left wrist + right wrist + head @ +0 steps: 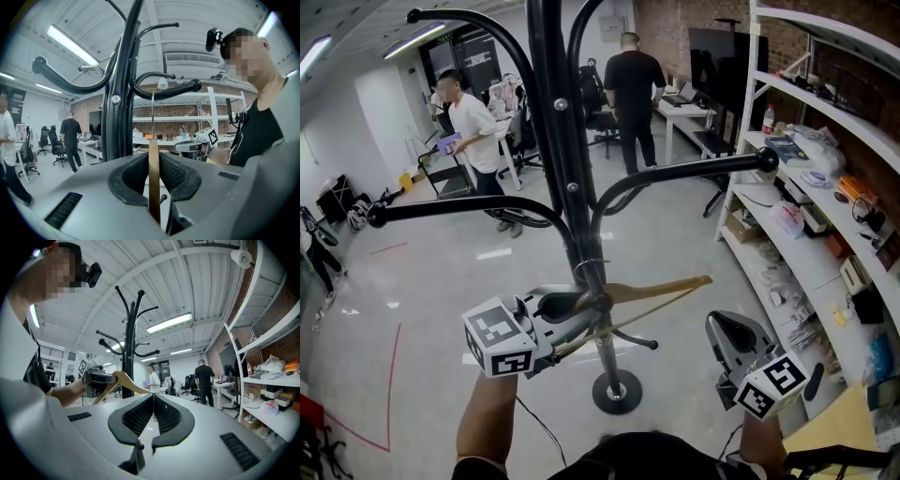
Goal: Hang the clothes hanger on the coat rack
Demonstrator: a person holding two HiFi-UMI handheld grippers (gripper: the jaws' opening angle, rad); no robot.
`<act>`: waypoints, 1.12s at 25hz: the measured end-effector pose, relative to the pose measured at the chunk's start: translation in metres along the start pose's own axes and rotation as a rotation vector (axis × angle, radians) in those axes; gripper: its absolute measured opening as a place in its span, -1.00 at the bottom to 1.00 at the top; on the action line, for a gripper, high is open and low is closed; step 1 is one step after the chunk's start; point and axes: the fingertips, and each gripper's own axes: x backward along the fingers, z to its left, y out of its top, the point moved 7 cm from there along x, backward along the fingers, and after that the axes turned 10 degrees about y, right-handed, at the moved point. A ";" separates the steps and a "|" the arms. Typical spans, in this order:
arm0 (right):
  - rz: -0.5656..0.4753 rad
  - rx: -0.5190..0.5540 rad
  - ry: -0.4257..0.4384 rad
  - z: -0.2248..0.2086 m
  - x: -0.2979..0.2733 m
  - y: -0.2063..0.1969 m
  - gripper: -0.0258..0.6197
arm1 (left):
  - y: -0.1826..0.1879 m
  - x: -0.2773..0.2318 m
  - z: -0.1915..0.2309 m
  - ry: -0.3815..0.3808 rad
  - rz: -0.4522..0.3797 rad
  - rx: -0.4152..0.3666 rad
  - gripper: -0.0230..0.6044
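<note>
Where the left fingers (174, 173) are closing: on the flat wooden body of the clothes hanger (153, 187), one pad pressing on each face of it, right in front of the coat rack (551, 112) pole.
Left gripper (153, 157): it is pointing about level at the pole, with its marker cube turned away from the pole, towards the person.
Clothes hanger: it is hanging upright and edge-on in the left gripper view. From the head view its wooden arm is reaching out from the pole towards the shelving (755, 94).
Hanger hook (153, 115): the thin wire is rising straight up to a curved rack arm (164, 89) that is branching off the pole. I cannot tell whether it is lying over that arm.
Right fingers (140, 416): the pads are meeting at their tips, with nothing between them.
Right gripper (153, 399): it is idling well apart from the pole, on the shelving side, and facing back towards the hanger.
Rack base (616, 391): a round foot is sitting on the pale floor, straight under the pole.
Beyond the pole: a person in black (633, 84) is standing at a desk, and a person in white (473, 122) is standing further to the other side.
</note>
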 end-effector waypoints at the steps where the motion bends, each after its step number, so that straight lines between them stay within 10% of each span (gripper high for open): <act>1: 0.001 -0.001 0.002 0.000 0.000 -0.001 -0.90 | -0.001 0.000 0.000 0.003 -0.005 0.000 -0.76; 18: 0.014 0.009 0.056 0.002 -0.007 0.000 -0.89 | -0.005 0.016 -0.001 0.070 -0.138 -0.076 -0.51; 28: 0.012 0.012 0.143 -0.001 -0.022 0.002 -0.89 | -0.014 0.069 -0.005 0.407 -0.231 -0.147 -0.47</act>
